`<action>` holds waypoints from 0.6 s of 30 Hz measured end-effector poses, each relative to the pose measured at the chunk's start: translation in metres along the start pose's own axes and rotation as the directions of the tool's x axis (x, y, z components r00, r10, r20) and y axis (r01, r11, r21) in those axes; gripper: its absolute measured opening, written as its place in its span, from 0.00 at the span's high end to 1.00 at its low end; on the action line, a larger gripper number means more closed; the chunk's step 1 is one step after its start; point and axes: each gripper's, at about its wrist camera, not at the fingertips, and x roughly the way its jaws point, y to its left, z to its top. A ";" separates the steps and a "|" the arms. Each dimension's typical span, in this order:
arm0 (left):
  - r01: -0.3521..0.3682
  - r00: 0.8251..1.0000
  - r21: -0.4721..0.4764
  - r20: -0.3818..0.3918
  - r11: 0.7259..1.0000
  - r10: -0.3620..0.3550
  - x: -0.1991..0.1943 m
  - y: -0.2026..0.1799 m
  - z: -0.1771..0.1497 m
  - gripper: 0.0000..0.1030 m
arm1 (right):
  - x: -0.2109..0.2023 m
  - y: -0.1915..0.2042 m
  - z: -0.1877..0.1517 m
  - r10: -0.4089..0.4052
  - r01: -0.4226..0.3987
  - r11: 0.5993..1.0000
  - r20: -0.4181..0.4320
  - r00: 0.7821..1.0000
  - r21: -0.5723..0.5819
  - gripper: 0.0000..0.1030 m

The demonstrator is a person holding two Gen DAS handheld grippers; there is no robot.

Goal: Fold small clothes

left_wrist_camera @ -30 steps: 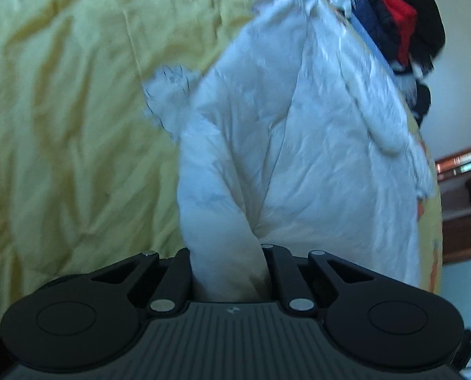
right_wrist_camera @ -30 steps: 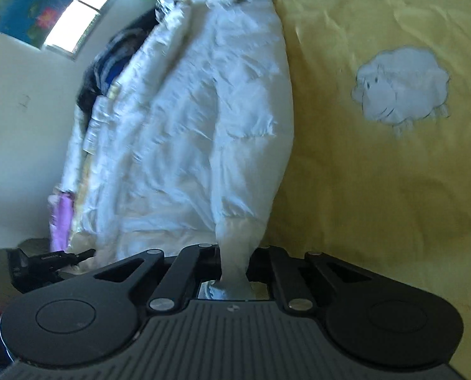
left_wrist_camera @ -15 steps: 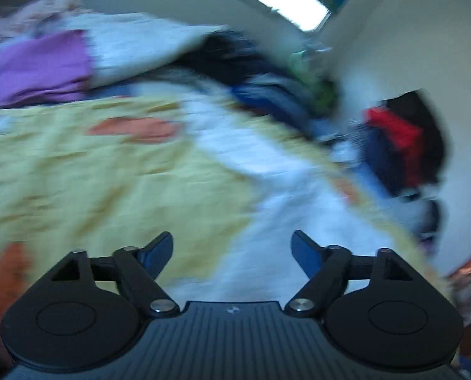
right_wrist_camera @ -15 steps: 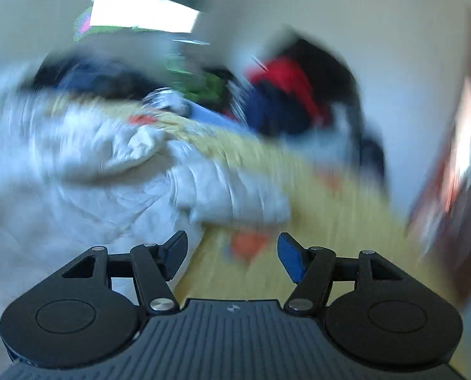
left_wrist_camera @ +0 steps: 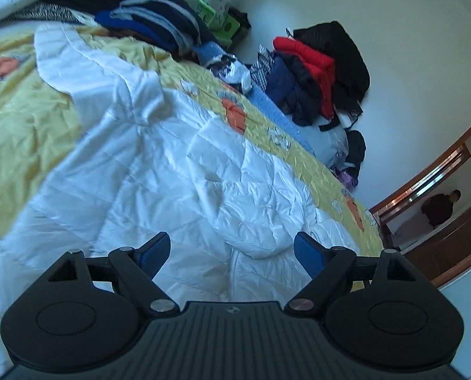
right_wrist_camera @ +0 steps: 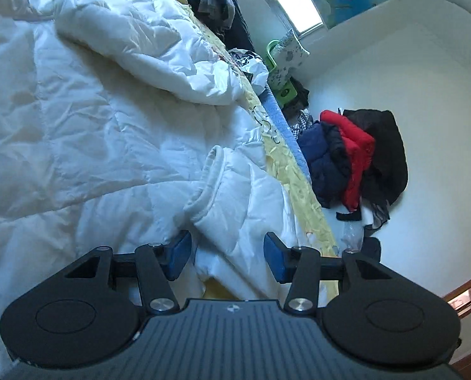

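Observation:
A white quilted puffer jacket (left_wrist_camera: 172, 164) lies spread on the yellow bedspread (left_wrist_camera: 16, 120). My left gripper (left_wrist_camera: 232, 253) is open and empty, just above the jacket's body. In the right wrist view the same jacket (right_wrist_camera: 86, 110) fills the left side, and a sleeve with a ribbed cuff (right_wrist_camera: 210, 183) lies in front. My right gripper (right_wrist_camera: 227, 256) is open, with the sleeve fabric lying between its blue pads (right_wrist_camera: 275, 259) but not pinched.
A stack of dark folded clothes (left_wrist_camera: 159, 22) lies at the bed's far edge. A heap of red, navy and black coats (left_wrist_camera: 317, 72) sits beyond the bed by the white wall, also in the right wrist view (right_wrist_camera: 352, 158). A wooden door frame (left_wrist_camera: 431, 190) is at right.
Both grippers were shut on the white jacket, holding it up; they have opened, let it drop onto the bed, and swung to face the far side of the room.

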 end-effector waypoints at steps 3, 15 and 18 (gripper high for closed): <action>-0.011 0.999 -0.013 -0.032 1.000 0.010 0.027 -0.005 0.000 0.17 | 0.009 -0.006 0.003 0.034 -0.033 0.997 -0.011 0.999 0.068 0.73; 0.314 0.919 -0.064 -0.231 0.947 -0.320 0.176 -0.109 0.012 0.16 | -0.026 -0.065 -0.009 0.040 -0.102 0.843 0.127 0.991 0.529 0.90; 0.317 0.899 -0.087 -0.289 0.944 -0.329 0.219 -0.138 0.002 0.15 | -0.046 -0.066 -0.010 0.001 -0.093 0.836 0.167 0.986 0.541 0.90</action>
